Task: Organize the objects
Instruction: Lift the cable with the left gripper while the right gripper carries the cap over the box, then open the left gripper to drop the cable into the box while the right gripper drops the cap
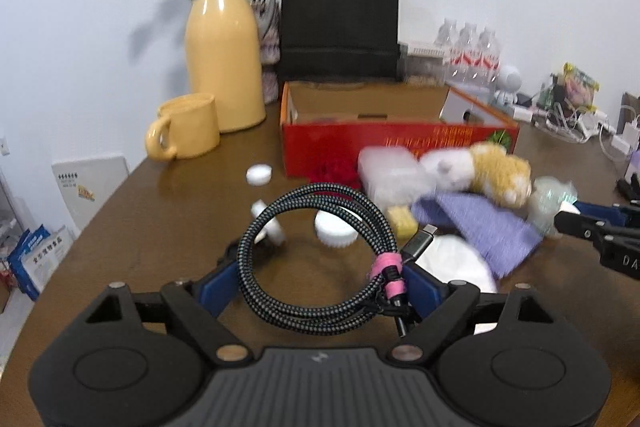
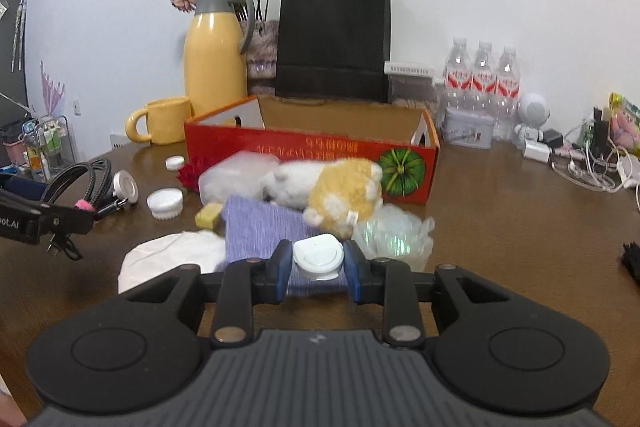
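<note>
**Both grippers loaded in front of the red box**

Your left gripper [image 1: 320,291] holds the coiled braided cable [image 1: 320,259] across its width. The jaws stand wide because the coil is wide, and the blue pads press its two sides, one near the pink tie [image 1: 388,277] that keeps the loops together. The coil looks lifted off the brown table [image 1: 160,227], on the near side of the red box [image 1: 400,147] and towards its left end. Gripping the loop across its span, not by one strand, probably keeps it from unravelling as you carry it.

Your right gripper [image 2: 318,267] is closed narrowly on a small white rounded case [image 2: 319,257], its pads against the case's two sides. It hovers over the purple cloth [image 2: 256,231], near the front wall of the red box.

The red box sits open-topped and looks like the collecting place, so both items are likely bound for it. Between your grippers and the box lie the plush cat [image 2: 328,191], a clear plastic container [image 2: 228,179], a crumpled plastic bag [image 2: 396,231], a white round brush [image 2: 165,203] and a white cap [image 2: 175,162], all just in front of the box. You will need to carry over that heap rather than through it.
</note>
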`<state>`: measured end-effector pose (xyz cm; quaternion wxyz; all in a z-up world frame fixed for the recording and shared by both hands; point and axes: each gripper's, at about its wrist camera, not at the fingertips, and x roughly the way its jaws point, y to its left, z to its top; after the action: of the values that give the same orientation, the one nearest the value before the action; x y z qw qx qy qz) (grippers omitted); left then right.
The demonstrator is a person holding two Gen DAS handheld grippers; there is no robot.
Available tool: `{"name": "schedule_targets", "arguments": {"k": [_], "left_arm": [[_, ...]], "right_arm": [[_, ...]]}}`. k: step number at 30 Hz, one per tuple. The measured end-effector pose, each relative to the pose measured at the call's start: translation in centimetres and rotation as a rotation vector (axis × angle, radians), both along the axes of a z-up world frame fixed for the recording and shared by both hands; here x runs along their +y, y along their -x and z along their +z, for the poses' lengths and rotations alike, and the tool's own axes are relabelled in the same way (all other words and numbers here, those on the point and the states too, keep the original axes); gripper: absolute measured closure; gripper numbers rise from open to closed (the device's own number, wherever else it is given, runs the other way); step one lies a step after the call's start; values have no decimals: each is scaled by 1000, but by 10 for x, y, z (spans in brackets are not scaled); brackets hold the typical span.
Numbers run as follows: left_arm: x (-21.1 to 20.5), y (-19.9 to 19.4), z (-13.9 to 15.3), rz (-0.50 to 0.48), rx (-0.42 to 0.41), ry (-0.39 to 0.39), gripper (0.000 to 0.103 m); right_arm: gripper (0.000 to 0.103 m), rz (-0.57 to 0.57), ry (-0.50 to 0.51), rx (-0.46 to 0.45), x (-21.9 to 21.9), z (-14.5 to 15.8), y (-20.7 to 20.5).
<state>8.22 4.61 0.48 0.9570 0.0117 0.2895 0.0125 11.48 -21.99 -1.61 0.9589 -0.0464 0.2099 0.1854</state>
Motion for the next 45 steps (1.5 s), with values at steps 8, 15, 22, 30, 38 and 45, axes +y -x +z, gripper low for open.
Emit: {"name": "schedule_targets", "arguments": {"k": [8, 15, 22, 30, 38, 45], "left_arm": [[-19, -28, 26, -28, -64, 5, 16], [-36, -65, 42, -41, -101, 9, 16], [-46, -112, 49, -15, -104, 33, 16], [-56, -181, 50, 27, -97, 38, 16], [-58, -246, 47, 92, -88, 46, 16], [-53, -274, 34, 124, -65, 32, 16]], "right_arm": [[75, 8, -1, -54, 8, 23, -16], [75, 13, -11, -83, 18, 39, -44], [75, 11, -22, -104, 29, 51, -81], [74, -23, -33, -84, 38, 56, -145], [74, -79, -16, -39, 45, 45, -206], [74, -101, -7, -1, 45, 33, -231]]}}
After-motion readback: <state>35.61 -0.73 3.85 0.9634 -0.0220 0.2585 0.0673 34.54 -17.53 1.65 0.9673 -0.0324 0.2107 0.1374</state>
